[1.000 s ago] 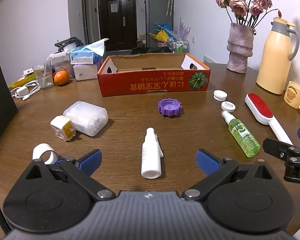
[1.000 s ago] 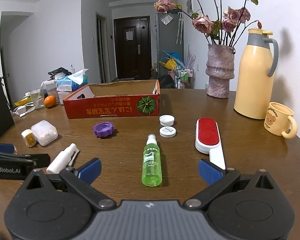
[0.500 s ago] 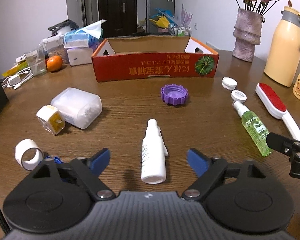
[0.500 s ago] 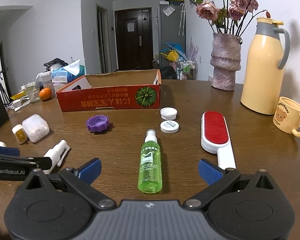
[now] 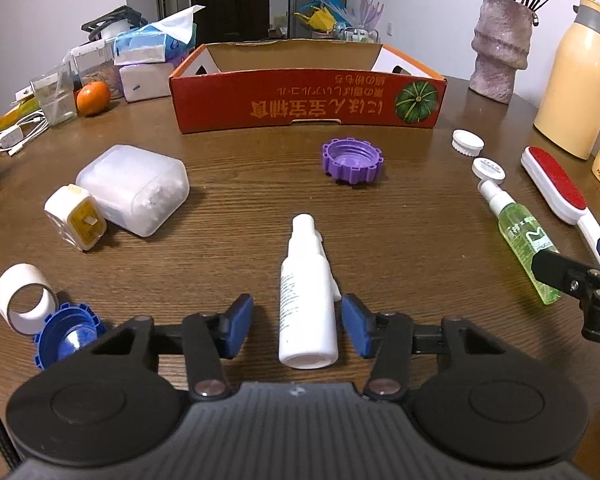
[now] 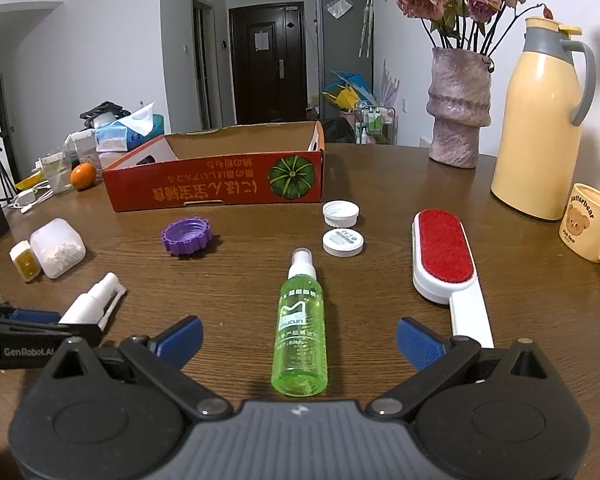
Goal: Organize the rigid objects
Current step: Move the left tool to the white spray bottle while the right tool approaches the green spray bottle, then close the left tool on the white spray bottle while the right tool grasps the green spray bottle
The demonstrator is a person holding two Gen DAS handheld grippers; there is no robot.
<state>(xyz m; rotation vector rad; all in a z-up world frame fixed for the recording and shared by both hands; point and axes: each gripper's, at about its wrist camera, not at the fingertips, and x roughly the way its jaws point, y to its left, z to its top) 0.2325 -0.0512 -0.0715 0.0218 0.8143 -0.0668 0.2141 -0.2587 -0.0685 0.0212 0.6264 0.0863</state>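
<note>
A: Which step are we on?

B: Pickup, on both sides. Our left gripper (image 5: pixel 297 326) straddles the white spray bottle (image 5: pixel 306 296), which lies flat on the wooden table (image 5: pixel 240 160), nozzle pointing away from us. The jaws are closing; the bottle sits between the blue pads (image 5: pixel 236 324), but a gap shows on each side, so nothing is gripped yet.

A: And the right side?

B: Our right gripper (image 6: pixel 300 338) stands wide open over the base of the green spray bottle (image 6: pixel 300 332), pads well clear of it. It holds nothing.

A: Next move?

B: We judge that the left jaws must finish closing squarely on the bottle body, then lift. The open red cardboard box (image 5: pixel 308 98) beyond the purple cap (image 5: pixel 352 158) is the likely destination. The right gripper needs to close on the green bottle near its base.
</note>
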